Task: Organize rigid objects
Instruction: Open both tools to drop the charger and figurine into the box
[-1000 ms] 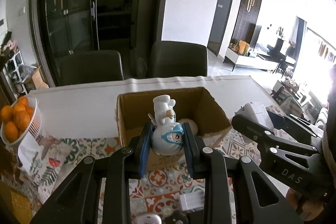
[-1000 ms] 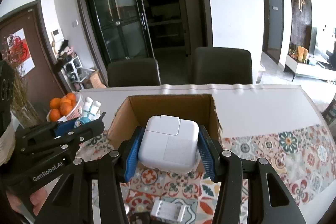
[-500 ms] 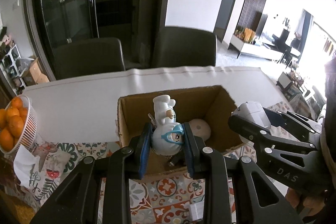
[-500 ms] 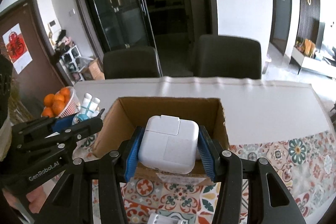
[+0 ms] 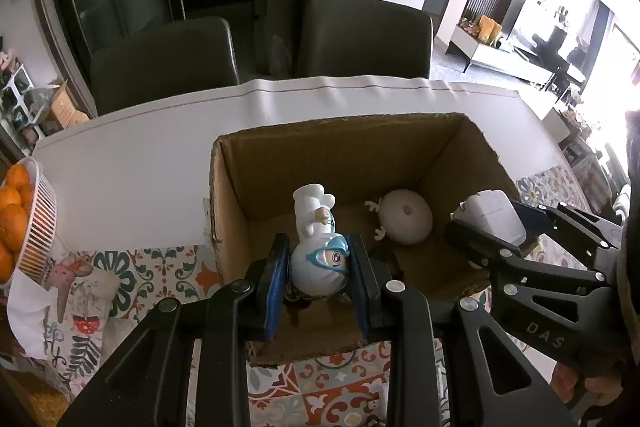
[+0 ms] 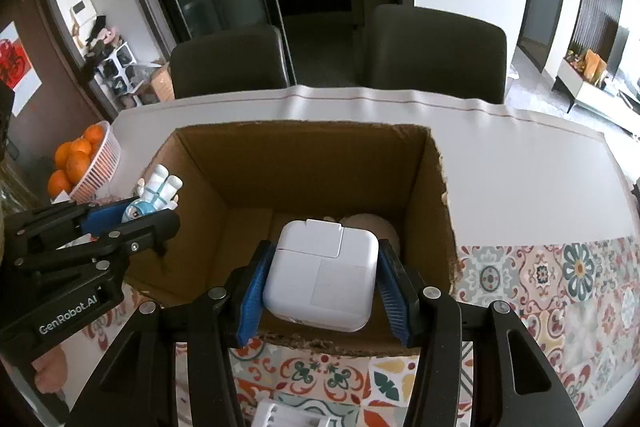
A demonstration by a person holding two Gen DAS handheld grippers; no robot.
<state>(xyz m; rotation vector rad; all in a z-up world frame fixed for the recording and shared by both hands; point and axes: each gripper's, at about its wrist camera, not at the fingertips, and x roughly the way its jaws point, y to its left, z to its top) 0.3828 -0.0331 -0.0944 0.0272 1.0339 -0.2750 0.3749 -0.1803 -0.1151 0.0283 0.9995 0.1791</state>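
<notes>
Both of your grippers have come forward and down since a second ago, so the cardboard box point(image 5: 328, 155) now fills the middle of each view and you look into it rather than across it. Your left gripper point(image 5: 320, 267) has its jaws clamped on the head of a white toy figurine point(image 5: 318, 255) with blue goggles, held upside down over the box's near left part. Your right gripper point(image 6: 320, 279) has its jaws clamped on the sides of a white power adapter point(image 6: 322, 275), held over the near right part.

Done so far, as far as you can see: one item, a white egg-shaped toy point(image 5: 406, 223) with small antlers, already lies on the box floor toward the right wall. Both held items are above the opening but not yet let go.

Left to do: lower and release these two, probably clear of the egg toy. At least one small white object point(image 6: 296, 417) remains on the patterned surface point(image 6: 560, 291) in front of the box. How many more are out of view, you cannot tell.
</notes>
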